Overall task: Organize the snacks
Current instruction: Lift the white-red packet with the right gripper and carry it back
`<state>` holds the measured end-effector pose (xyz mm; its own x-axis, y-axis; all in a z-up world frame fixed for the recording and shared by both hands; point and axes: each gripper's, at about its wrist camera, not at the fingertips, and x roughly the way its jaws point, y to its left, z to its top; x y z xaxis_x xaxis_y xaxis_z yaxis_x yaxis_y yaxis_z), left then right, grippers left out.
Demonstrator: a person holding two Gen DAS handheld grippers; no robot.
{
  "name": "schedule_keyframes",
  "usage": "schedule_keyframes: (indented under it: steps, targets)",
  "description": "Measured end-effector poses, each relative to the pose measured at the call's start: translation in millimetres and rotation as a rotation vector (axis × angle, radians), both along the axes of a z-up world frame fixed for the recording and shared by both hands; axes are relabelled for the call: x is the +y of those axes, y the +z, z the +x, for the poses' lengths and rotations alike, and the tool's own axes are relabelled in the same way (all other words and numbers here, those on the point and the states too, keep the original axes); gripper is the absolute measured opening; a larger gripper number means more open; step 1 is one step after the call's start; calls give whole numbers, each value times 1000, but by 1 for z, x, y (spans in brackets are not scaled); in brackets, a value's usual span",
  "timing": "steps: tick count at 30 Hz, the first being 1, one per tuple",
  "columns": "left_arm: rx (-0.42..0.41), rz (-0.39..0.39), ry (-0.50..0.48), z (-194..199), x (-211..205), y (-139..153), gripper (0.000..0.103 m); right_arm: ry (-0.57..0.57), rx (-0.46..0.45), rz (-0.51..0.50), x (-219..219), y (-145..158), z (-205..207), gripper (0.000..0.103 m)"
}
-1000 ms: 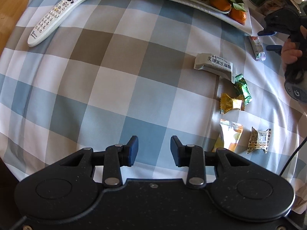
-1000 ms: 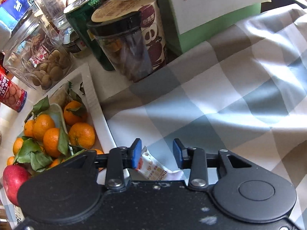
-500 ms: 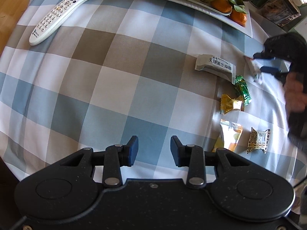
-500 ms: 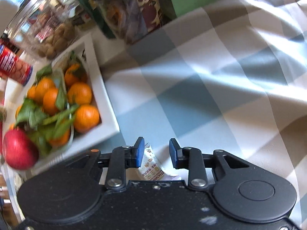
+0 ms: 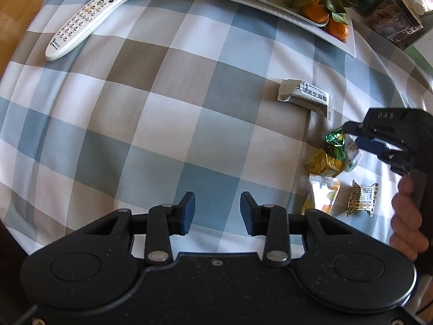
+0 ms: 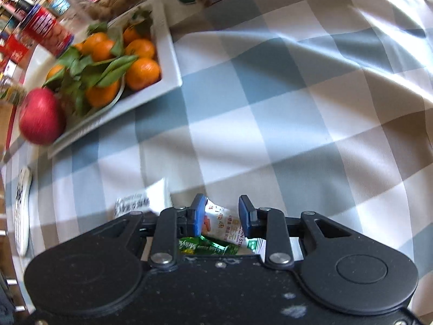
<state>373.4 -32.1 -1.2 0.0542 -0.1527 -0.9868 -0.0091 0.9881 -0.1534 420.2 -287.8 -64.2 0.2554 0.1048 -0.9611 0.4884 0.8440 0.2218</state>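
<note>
Snack stick (image 6: pixel 222 226), the white sachet with red print, sits between the fingers of your right gripper (image 6: pixel 221 216), above the cluster of sweets toward the right edge of the checked tablecloth (image 5: pixel 167 113); the jaws look narrowed around it but a gap shows on the right side, so I cannot tell if it is firmly pinched. From the left wrist view the right gripper (image 5: pixel 351 142) hangs right over the green candy (image 5: pixel 335 139) and gold candy (image 5: pixel 323 163), with the grey sesame bar (image 5: pixel 304 96) just beyond, and the silver-orange pouch (image 5: pixel 323 193) and brown patterned candy (image 5: pixel 362 197) nearer you. Judgement: you're bringing the stick in to join the group, so set it down beside the green candy, not on top, long side lined up with the sesame bar. Lower until the wrapper touches cloth before you let go; it's light and crinkly and will likely skate or flip if dropped. Keep the fingers from knocking the green and gold candies as you pull away. The view is blurred, so slow down. Left gripper (image 5: pixel 216 210) is spread wide with nothing in it, low over the near edge; leave it there, clear of the remote (image 5: pixel 94 13) and fruit tray (image 5: pixel 349 36)
</note>
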Motion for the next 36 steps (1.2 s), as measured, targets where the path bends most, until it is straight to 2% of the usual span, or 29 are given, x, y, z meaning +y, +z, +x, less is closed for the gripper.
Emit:
schedule_keyframes:
  steps: [7,20,22,23,31,36]
  targets:
    - [-1,-11,19,0,6,2,47,68,61,-11,13,-3,-14,31]
    - [-6,-18,20,0,8,4,47,198,64,-173,45,-6,-25,35]
    - [-3,-16,21,0,7,3,47,200,67,-197,47,-6,-25,30]
    - [0,-15,22,0,7,3,47,199,68,-205,46,-6,-26,24]
    - [-2,5,8,1,1,0,47,132,0,-185,17,17,-38,20]
    - [5,24,-25,-3,-9,-5,47,71,-17,-96,-11,32,-64,20]
